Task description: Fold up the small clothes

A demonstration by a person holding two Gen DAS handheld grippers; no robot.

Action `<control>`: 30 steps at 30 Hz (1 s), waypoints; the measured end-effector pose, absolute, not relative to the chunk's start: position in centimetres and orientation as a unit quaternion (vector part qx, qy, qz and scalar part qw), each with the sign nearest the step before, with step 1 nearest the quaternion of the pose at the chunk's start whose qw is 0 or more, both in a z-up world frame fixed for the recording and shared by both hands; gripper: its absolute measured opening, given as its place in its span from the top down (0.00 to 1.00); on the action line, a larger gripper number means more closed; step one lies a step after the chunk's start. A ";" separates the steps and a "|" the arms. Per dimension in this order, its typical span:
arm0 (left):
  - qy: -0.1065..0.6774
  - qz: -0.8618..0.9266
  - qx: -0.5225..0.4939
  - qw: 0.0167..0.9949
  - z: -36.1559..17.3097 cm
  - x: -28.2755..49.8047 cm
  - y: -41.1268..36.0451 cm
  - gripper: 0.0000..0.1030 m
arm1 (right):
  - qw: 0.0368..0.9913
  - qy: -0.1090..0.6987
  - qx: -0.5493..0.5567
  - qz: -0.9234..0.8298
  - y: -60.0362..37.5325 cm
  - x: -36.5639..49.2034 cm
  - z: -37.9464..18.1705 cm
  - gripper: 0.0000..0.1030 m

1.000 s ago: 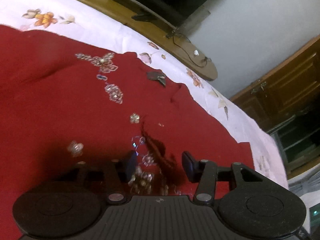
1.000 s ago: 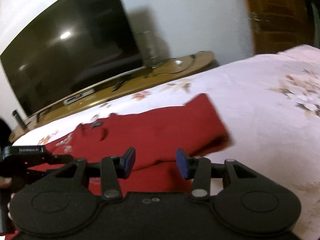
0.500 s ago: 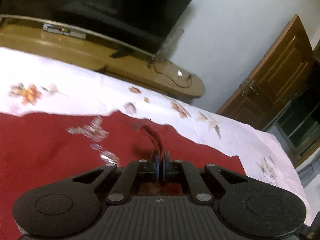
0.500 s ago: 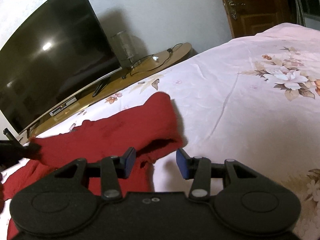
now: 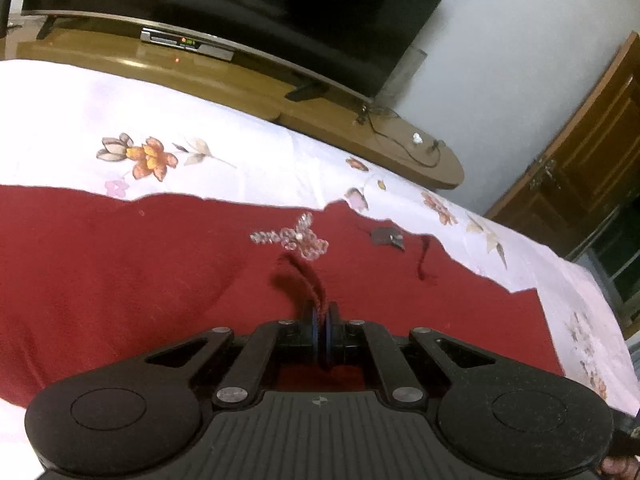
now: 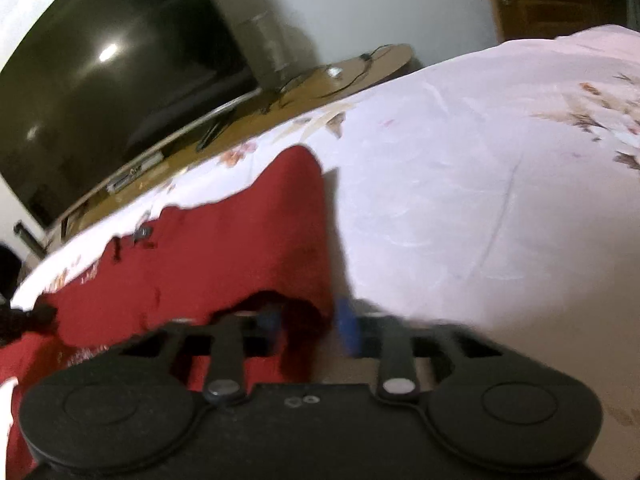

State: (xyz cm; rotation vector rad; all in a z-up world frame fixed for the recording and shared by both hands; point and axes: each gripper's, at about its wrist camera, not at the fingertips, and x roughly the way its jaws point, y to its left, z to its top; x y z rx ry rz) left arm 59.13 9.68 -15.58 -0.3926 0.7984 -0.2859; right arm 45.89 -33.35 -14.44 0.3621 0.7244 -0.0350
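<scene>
Moved since a second ago: both sets of jaws stood apart over the cloth; the left gripper has since pinched together and risen, drawing a ridge of fabric up with it.
Left jaws: pressed flat together on a raised fold of the dark red knitted garment, near its beaded flower decoration.
Right jaws: the right gripper is blurred; its blue pads still show a gap, straddling the garment's right-hand edge, and they appear to be coming together on it.
Garment: spread across the bed, sleeve end pointing toward the far edge.
Risk, slip: the left pinch looks thin; a quick lift could pull the fold free.
Risk, snag: beads sit close to the left jaws and might catch or tear off.
Risk, uneven fold: if the right jaws miss the edge, only one side would lift and the cloth would bunch.
Surface: white bedsheet printed with flowers, soft and wrinkled.
Room: large black television on a low wooden stand, pale wall, brown wooden door.
</scene>
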 end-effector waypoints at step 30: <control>0.391 -0.106 -0.174 0.898 -18.5 59.0 11.8 0.97 | 0.933 0.341 0.114 0.031 -33.9 47.6 -13.9 0.72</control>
